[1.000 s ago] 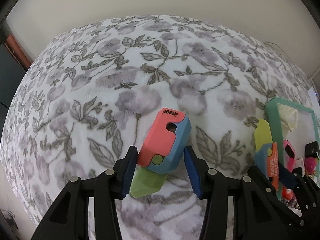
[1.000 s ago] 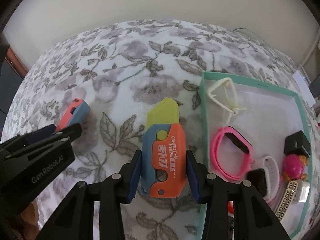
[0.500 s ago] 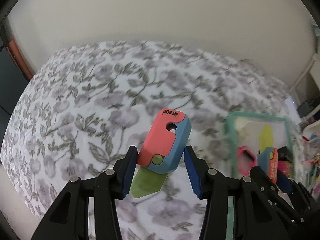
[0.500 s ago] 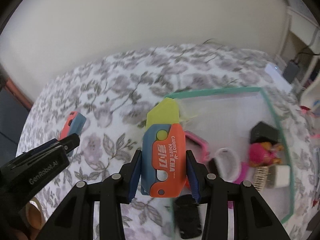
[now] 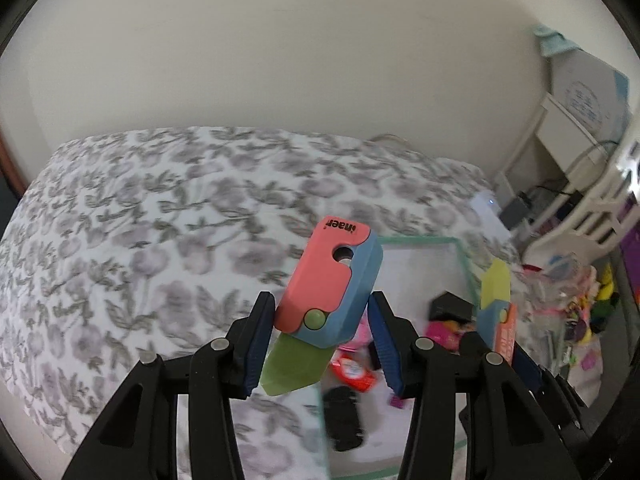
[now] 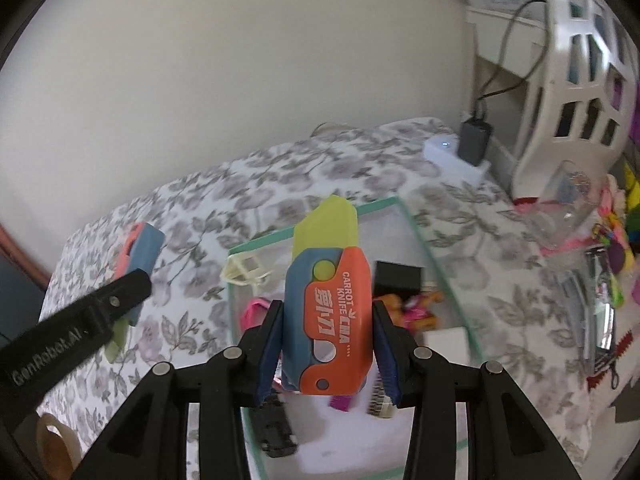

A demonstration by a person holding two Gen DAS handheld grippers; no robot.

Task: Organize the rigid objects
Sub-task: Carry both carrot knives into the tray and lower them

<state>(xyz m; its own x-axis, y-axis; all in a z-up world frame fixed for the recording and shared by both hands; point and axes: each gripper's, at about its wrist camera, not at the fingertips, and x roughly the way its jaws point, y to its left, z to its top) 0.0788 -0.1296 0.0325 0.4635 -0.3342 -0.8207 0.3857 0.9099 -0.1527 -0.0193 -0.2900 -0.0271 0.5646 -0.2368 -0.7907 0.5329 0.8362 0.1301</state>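
My left gripper (image 5: 322, 344) is shut on a pink and blue toy knife (image 5: 330, 280) with a green blade pointing down, held in the air above the near left edge of the green-rimmed tray (image 5: 460, 252). My right gripper (image 6: 328, 348) is shut on an orange and blue carrot knife (image 6: 326, 316) with a yellow blade pointing up, held above the tray (image 6: 424, 240). The carrot knife also shows in the left wrist view (image 5: 496, 308), and the pink knife in the right wrist view (image 6: 140, 256).
The tray holds pale glasses (image 6: 244, 270), a black box (image 6: 398, 278), pink bands and other small toys. A flowered bedspread (image 5: 140, 248) lies under it. A white power strip with a charger (image 6: 460, 144), a white basket (image 6: 576, 80) and clutter stand at the right. A tape roll (image 6: 52, 444) lies at lower left.
Both grippers have risen and swung to the right with their knives, so they hang higher over the tray. More wall and right-side clutter shows.
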